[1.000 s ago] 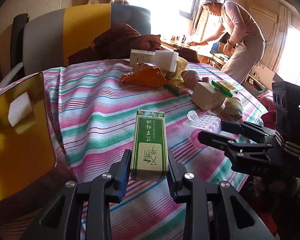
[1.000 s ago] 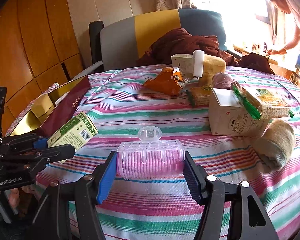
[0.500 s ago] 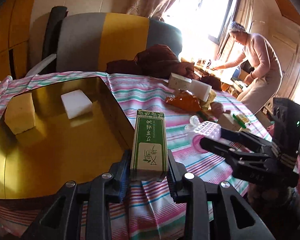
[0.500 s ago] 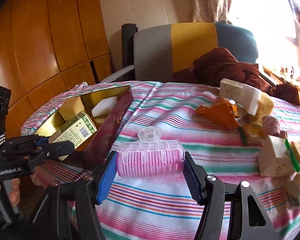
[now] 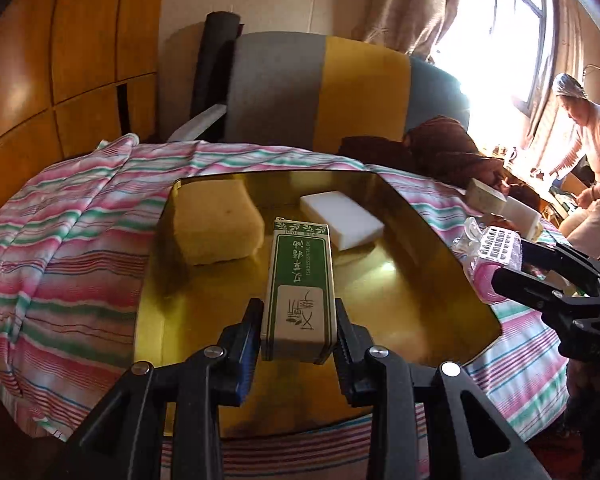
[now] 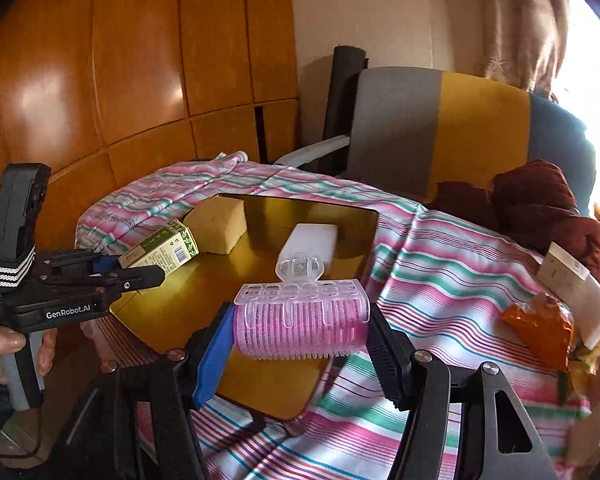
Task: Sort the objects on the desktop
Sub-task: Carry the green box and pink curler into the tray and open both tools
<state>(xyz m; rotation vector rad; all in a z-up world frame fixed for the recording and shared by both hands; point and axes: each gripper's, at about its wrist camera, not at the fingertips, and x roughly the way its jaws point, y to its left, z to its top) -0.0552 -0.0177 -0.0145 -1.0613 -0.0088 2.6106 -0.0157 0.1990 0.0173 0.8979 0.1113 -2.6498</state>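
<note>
Striped tablecloth is now being replaced by shiny gold tray (image 5: 440, 280) under both closed grippers: green-white carton (image 5: 300, 292) at 6 o'clock, pink hair roller (image 6: 302, 322) at 3 o'clock, being brought for sorting.

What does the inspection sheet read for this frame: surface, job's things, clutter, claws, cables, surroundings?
Surface: striped tablecloth covers the table, rumpled at the far-left edge.
Job's things: gold tray holds a yellow sponge and a white sponge; green box and pink hair roller are both held above it.
Clutter: orange snack bag and other unsorted items on the cloth, right of the tray.
Claws: left claw shut on the green box; right claw shut on the pink hair roller.
Cables: nothing seen.
Surroundings: grey-and-yellow chair, wooden wall panels, a person by the window.
</note>
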